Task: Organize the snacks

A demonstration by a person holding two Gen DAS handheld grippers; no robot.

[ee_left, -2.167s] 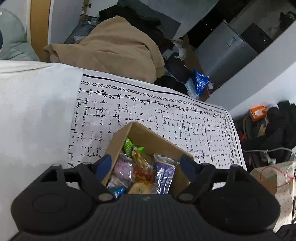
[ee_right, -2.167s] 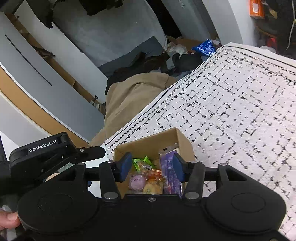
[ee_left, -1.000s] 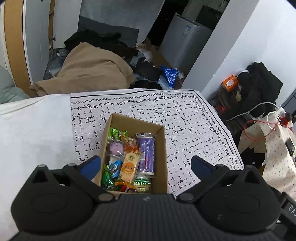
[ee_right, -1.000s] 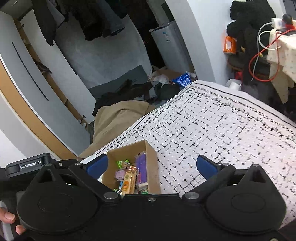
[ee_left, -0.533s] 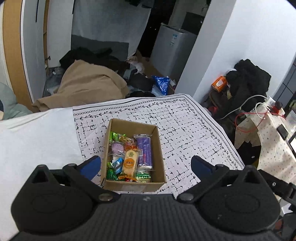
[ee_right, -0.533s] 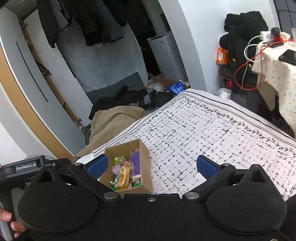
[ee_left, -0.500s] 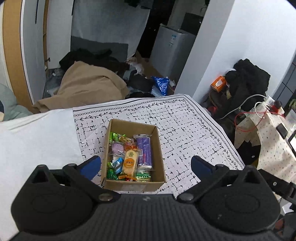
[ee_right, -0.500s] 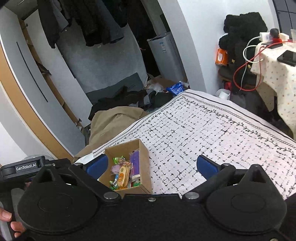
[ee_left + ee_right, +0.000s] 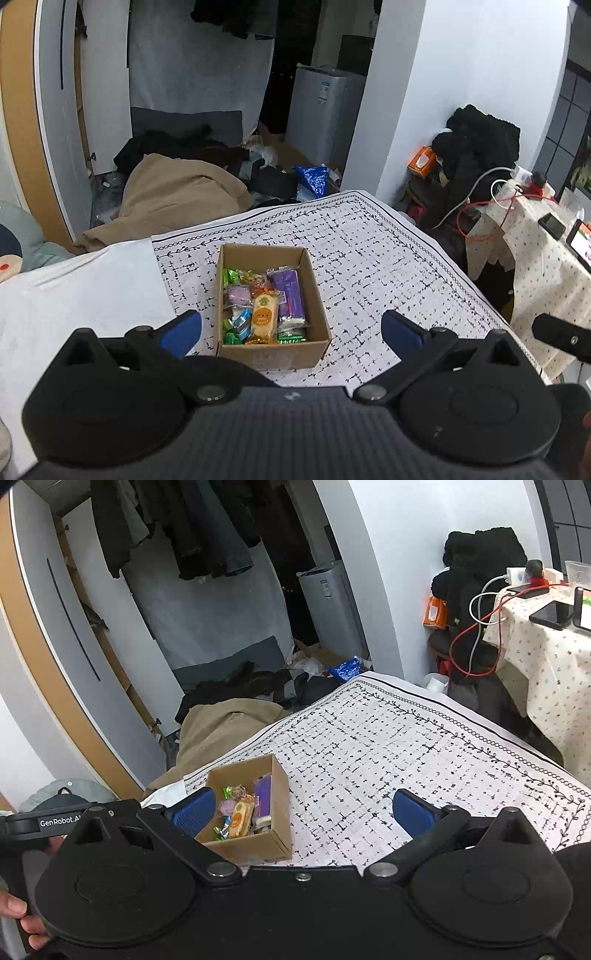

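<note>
A brown cardboard box (image 9: pixel 314 295) stands on the black-and-white patterned cloth (image 9: pixel 388 266). It holds several wrapped snacks, among them a purple bar (image 9: pixel 290 295) and an orange-labelled cake (image 9: pixel 264 317). My left gripper (image 9: pixel 291 330) is open and empty, raised above and behind the box. My right gripper (image 9: pixel 303 808) is open and empty, raised to the right of the box (image 9: pixel 280 805). The left gripper's body (image 9: pixel 55 821) shows at the right wrist view's left edge.
A plain white sheet (image 9: pixel 74 288) lies left of the cloth. Past the far edge, a tan blanket (image 9: pixel 177 195) and dark clothes lie on the floor. A side table (image 9: pixel 535 236) with cables and phones stands to the right.
Both grippers have opened wide and pulled up and back from the box. The box with its snacks stays in place on the cloth and now looks smaller.
</note>
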